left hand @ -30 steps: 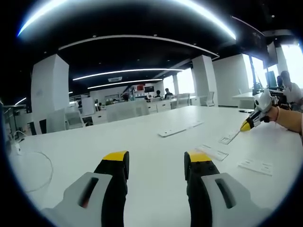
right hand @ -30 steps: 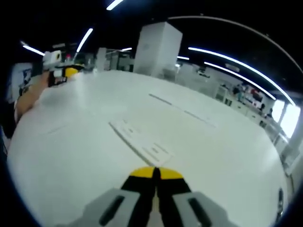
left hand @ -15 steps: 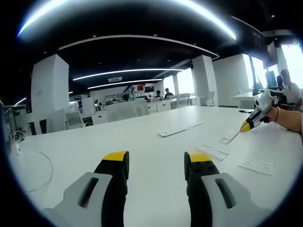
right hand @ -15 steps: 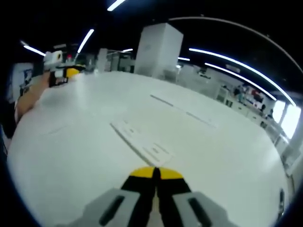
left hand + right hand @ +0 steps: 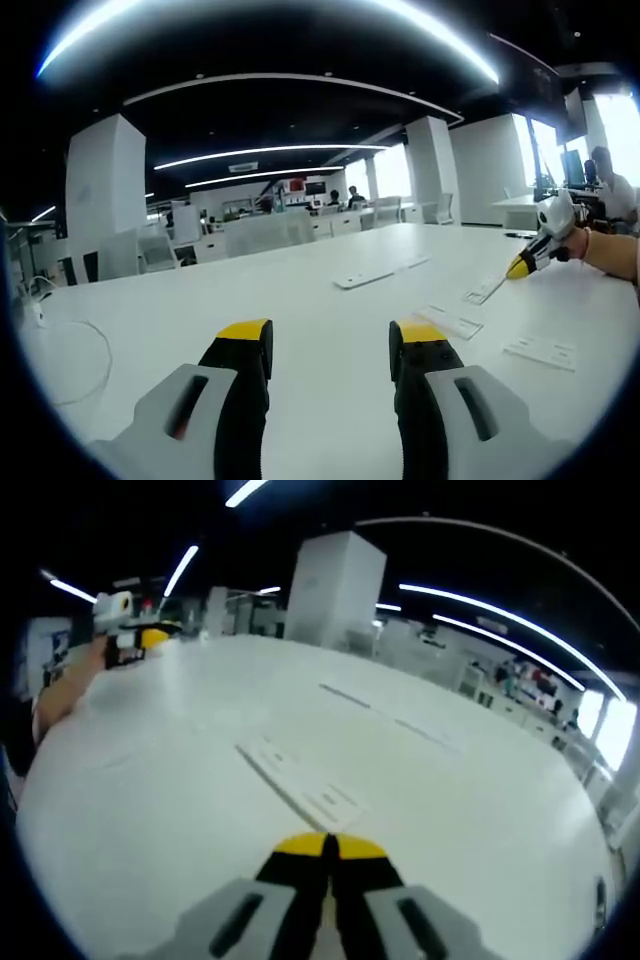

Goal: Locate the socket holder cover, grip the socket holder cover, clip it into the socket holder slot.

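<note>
Several flat plates are spread out on the table (image 5: pixel 300 310): one long strip (image 5: pixel 365 277) further back, smaller plates (image 5: pixel 447 321) nearer on the right, a cable (image 5: pixel 75 360) off left.

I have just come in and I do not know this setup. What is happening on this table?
A person holds a gripper in each hand over a white table. The left gripper is open and holds nothing. The right gripper is shut, its tips just short of a flat white strip on the table. A few more flat white pieces lie nearby. Nothing has been picked up yet.
</note>
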`<state>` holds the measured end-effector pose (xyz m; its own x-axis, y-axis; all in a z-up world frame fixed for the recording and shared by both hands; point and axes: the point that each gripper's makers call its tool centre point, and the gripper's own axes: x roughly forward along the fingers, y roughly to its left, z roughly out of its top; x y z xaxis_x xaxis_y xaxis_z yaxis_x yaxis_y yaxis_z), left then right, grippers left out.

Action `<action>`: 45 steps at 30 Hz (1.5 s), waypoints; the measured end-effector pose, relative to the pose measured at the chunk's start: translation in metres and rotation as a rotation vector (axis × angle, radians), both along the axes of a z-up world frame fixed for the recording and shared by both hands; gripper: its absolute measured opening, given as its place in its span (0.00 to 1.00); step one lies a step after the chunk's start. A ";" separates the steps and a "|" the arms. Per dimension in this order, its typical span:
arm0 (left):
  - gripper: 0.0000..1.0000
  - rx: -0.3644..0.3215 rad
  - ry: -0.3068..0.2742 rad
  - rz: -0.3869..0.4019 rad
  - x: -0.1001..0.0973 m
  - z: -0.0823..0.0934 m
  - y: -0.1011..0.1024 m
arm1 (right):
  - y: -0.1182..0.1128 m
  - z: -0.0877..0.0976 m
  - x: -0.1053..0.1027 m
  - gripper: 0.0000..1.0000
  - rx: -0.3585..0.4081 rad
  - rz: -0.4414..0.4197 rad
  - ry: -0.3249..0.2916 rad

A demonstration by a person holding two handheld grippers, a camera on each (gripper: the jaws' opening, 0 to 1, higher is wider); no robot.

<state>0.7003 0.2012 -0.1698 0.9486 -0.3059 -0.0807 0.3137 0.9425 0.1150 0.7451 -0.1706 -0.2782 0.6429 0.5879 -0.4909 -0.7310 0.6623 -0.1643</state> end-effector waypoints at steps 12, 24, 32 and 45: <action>0.47 0.001 -0.003 -0.001 -0.002 0.000 -0.001 | -0.002 0.001 -0.001 0.04 -0.014 0.017 0.008; 0.47 -0.001 -0.005 0.000 0.000 0.001 0.000 | -0.008 0.001 0.009 0.04 0.000 -0.052 -0.018; 0.47 0.002 0.003 0.000 0.002 -0.001 0.001 | -0.008 0.002 0.011 0.04 0.003 -0.072 -0.034; 0.47 0.001 0.001 0.000 -0.002 -0.002 -0.002 | -0.004 0.001 0.010 0.04 0.000 -0.086 -0.054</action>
<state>0.6988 0.1996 -0.1714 0.9484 -0.3062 -0.0819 0.3142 0.9423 0.1154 0.7549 -0.1742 -0.2772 0.7165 0.5299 -0.4537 -0.6617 0.7221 -0.2018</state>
